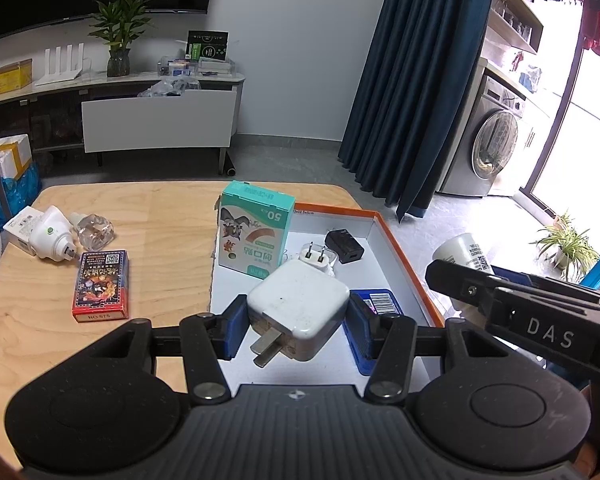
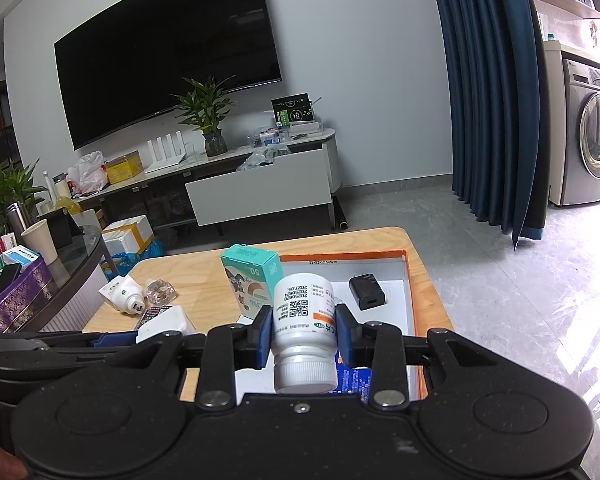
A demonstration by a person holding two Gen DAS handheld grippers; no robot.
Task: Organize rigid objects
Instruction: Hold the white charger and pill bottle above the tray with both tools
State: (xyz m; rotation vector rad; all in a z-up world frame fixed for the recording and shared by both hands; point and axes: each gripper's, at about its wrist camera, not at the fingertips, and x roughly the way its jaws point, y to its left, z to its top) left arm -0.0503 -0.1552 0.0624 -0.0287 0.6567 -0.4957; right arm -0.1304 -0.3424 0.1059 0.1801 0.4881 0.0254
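**Both grippers loaded above the orange tray**

While the left gripper (image 1: 298, 326) clamps a white power adapter (image 1: 300, 306) between its blue pads, the adapter sits low in the centre of the left wrist view, tilted, with its metal prongs pointing toward the camera. It is above the white floor of the orange-rimmed tray (image 1: 404, 256). Behind it in the tray lie a small white plug (image 1: 315, 256) and a black charger (image 1: 345, 245), close to each other, and a teal plaster box (image 1: 254, 232) stands upright at the tray's left edge. A blue packet (image 1: 376, 304) lies just right of the adapter.

In the right wrist view, the right gripper (image 2: 304, 336) squeezes a white pill bottle (image 2: 304, 332), cap toward the camera, at the lower centre, also over the tray.

On the wooden table (image 1: 100, 344), at the left of the left wrist frame, there are a red card box (image 1: 101, 286), a white plug-in device (image 1: 52, 238) and a clear glass bottle (image 1: 94, 230).
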